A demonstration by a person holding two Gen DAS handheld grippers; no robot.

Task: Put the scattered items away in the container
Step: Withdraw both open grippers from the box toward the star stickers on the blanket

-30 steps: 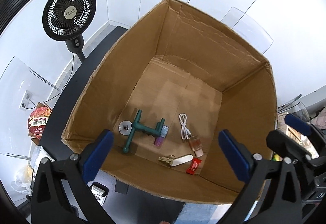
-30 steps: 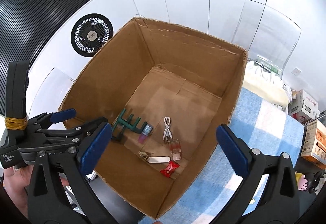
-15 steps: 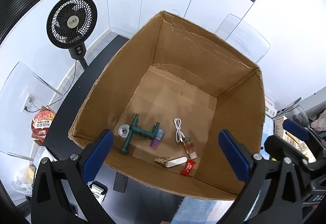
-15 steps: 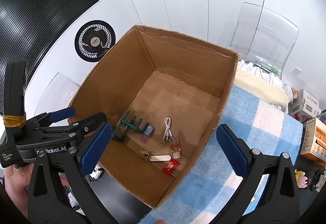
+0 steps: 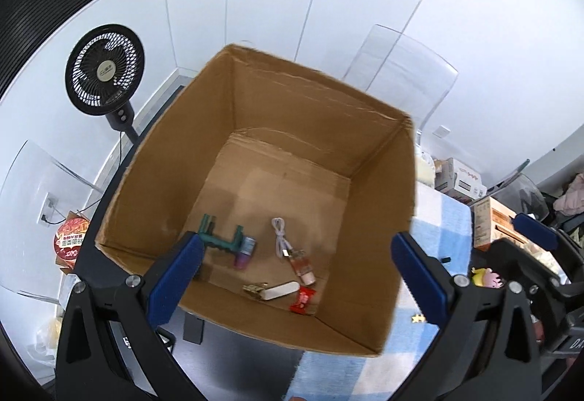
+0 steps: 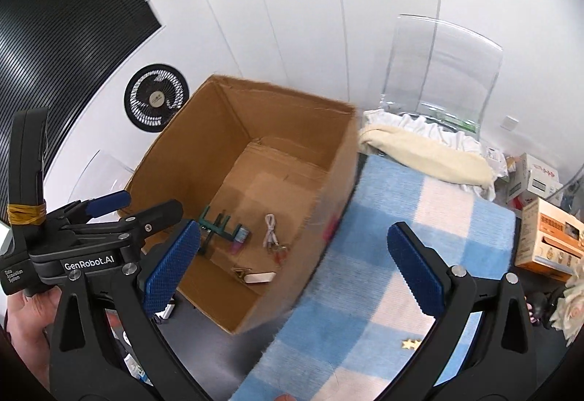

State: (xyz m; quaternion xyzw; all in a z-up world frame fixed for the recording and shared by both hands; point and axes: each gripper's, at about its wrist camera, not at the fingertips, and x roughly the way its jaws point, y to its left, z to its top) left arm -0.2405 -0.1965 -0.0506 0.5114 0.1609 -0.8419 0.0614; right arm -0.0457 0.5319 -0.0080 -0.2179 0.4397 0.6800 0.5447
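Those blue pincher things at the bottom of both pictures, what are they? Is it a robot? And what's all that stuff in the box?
It's no robot. A person holds a gripper in each hand, and a small camera on each one takes a picture. One picture looks past the left gripper, the other past the right gripper. Both are open and hold nothing. You can see the person's hand in the right picture. In front stands a cardboard box, next to a blue checked blanket. In the box lie a green tool, a white cable, a little bottle, a red sweet and some other small bits.
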